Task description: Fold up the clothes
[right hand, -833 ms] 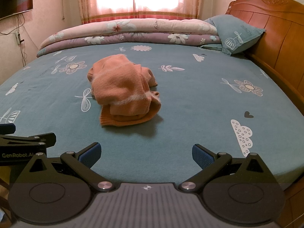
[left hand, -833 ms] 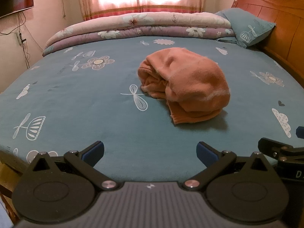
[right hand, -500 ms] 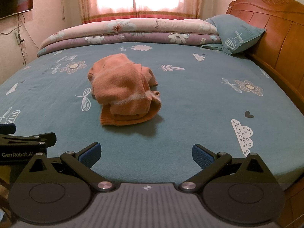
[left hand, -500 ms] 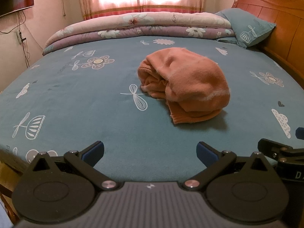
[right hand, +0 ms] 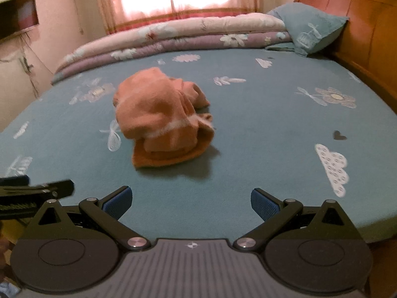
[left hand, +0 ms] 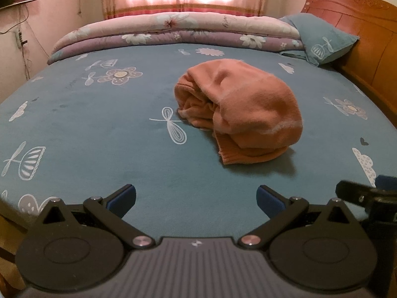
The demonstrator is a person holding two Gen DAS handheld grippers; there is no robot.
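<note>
Orange garment (left hand: 244,110), one, bunched on my teal bed sheet (left hand: 104,124). Left gripper (left hand: 196,197) and right gripper (right hand: 191,198): fingers spread, empty, short of it.

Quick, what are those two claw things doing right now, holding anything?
Left gripper: open, holding nothing, short of the orange garment.
Right gripper: open, holding nothing.

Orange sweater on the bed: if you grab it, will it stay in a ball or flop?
The orange sweater will probably flop open, since it lies in loose, soft folds. It looks fuzzy, so likely not slippery. Crumpled flat on the blue sheet, it shouldn't roll.
</note>
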